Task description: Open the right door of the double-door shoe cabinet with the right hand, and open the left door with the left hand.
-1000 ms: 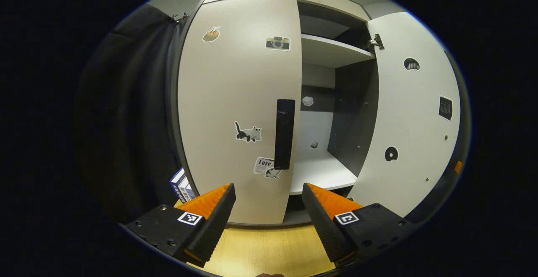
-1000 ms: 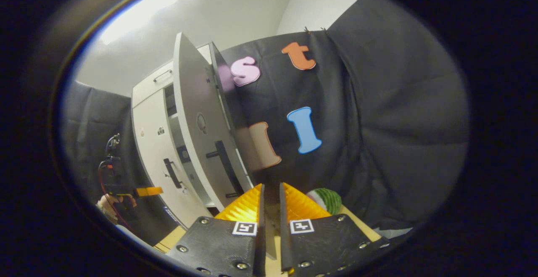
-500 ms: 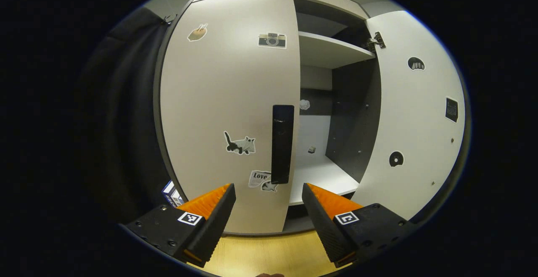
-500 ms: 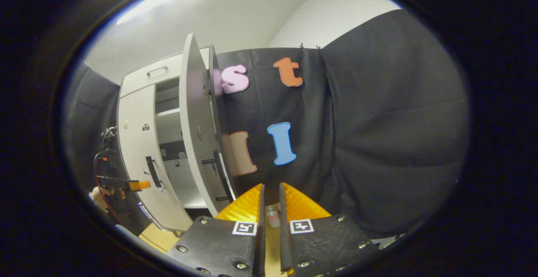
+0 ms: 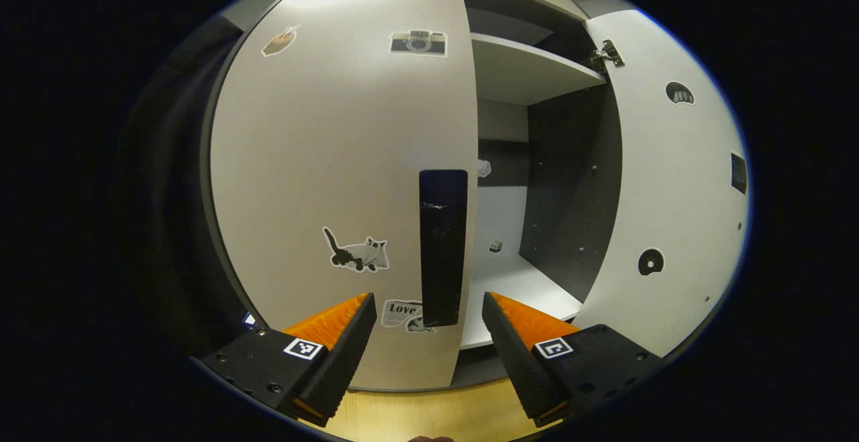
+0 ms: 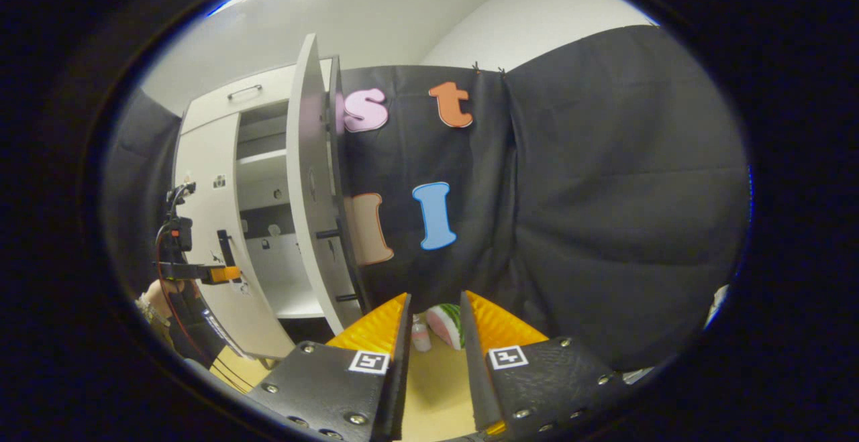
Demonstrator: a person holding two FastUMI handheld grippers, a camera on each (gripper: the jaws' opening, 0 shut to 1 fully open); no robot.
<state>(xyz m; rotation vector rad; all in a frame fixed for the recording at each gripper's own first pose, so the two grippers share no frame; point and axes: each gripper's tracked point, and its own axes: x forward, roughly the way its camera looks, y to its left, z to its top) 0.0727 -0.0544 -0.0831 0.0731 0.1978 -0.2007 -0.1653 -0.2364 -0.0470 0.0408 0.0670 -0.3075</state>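
My left tongs (image 5: 428, 308) are spread, lined up on the closed left door's handle (image 5: 442, 247); approaching off-line, a finger jams the door face. Right door (image 5: 671, 180) stands open; right tongs (image 6: 433, 311) are slightly parted, empty.

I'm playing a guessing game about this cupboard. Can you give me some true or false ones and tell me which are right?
1. The right door of the cabinet is swung open. True.
2. The left door is wide open too. False: it is shut, covering its side.
3. The left gripper is squeezing the black handle. False: its fingers are spread apart, short of the handle.
4. There is a cat sticker on the left door. True.
5. The white shelf inside is packed with shoes. False: it is nearly bare, with just one tiny thing.
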